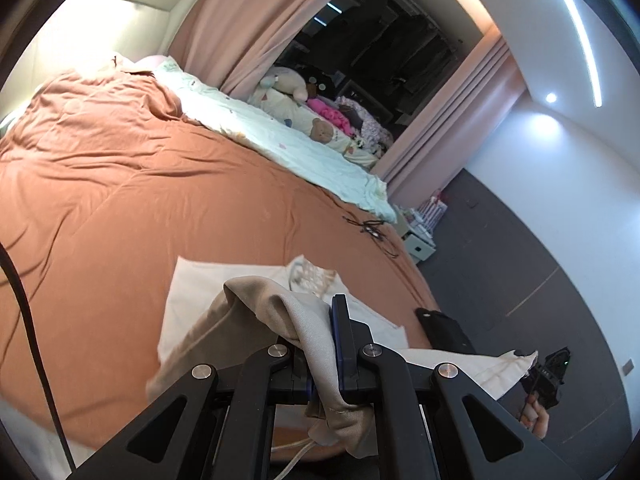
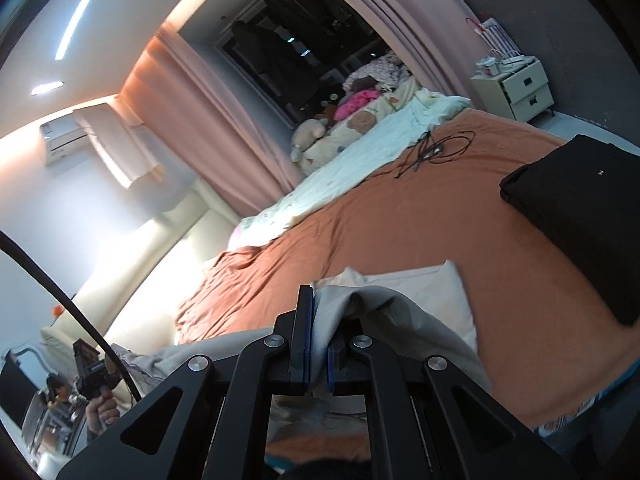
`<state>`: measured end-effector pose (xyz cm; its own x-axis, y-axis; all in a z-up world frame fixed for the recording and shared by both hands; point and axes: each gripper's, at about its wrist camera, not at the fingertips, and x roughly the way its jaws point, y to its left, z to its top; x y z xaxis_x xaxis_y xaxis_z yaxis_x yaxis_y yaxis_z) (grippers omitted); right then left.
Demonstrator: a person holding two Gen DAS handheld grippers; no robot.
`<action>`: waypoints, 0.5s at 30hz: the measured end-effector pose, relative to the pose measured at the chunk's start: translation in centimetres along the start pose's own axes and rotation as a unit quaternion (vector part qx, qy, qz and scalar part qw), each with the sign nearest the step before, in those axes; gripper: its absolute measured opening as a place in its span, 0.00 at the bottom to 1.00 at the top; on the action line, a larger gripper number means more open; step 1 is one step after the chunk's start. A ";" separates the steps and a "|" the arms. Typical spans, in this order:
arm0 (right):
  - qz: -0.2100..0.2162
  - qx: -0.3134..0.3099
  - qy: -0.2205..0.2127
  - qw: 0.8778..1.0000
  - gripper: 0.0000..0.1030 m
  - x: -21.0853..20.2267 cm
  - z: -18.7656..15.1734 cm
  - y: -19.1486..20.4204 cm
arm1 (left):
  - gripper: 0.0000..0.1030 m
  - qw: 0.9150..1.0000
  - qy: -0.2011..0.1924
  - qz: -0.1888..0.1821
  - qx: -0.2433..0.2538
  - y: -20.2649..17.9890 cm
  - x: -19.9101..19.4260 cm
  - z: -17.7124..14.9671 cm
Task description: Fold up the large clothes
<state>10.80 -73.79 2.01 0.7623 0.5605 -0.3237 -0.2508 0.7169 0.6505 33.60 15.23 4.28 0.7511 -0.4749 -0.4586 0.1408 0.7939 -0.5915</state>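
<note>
A beige garment (image 1: 276, 312) is lifted over the near edge of the bed's orange cover (image 1: 120, 200). My left gripper (image 1: 320, 344) is shut on a bunched edge of it, and cloth drapes over the left finger. A cream cloth (image 1: 208, 284) lies flat on the bed under it. In the right wrist view my right gripper (image 2: 318, 328) is shut on another edge of the beige garment (image 2: 400, 312), above the cream cloth (image 2: 432, 280). Each view shows the other gripper in a hand at its edge: the right gripper (image 1: 548, 376) and the left gripper (image 2: 90, 372).
A folded black garment (image 2: 580, 208) lies on the bed at the right. A black cable tangle (image 2: 436, 148) and a pale quilt (image 1: 280, 136) with plush toys lie toward the far side. A white nightstand (image 2: 516, 88) stands beyond the bed.
</note>
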 end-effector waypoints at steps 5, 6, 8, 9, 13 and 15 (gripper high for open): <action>-0.028 0.014 0.010 0.999 0.02 4.9 1.7 -0.5 | 0.08 0.999 0.020 0.025 -0.005 1.8 5.4 2.4; -0.030 0.016 0.015 0.999 0.02 5.6 2.0 -0.4 | 0.08 0.999 0.026 0.030 -0.006 2.3 6.5 2.7; -0.040 0.018 0.028 0.999 0.02 7.8 2.0 -0.5 | 0.08 0.998 0.039 0.040 -0.011 3.5 9.0 3.2; -0.047 0.018 0.031 0.998 0.02 8.9 2.3 -0.4 | 0.08 0.998 0.043 0.043 -0.012 3.9 9.8 3.2; -0.057 0.039 0.048 0.996 0.02 12.6 2.5 -1.2 | 0.08 0.995 0.067 0.062 -0.028 6.3 14.2 3.5; -0.063 0.057 0.059 0.995 0.02 14.5 2.6 -2.1 | 0.08 0.994 0.080 0.069 -0.037 7.8 16.7 3.5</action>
<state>23.91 -68.20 -2.26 0.7070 0.5182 -0.4812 -0.0837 0.7370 0.6707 49.49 14.84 -5.61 0.6469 -0.4229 -0.6346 -0.0079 0.8284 -0.5601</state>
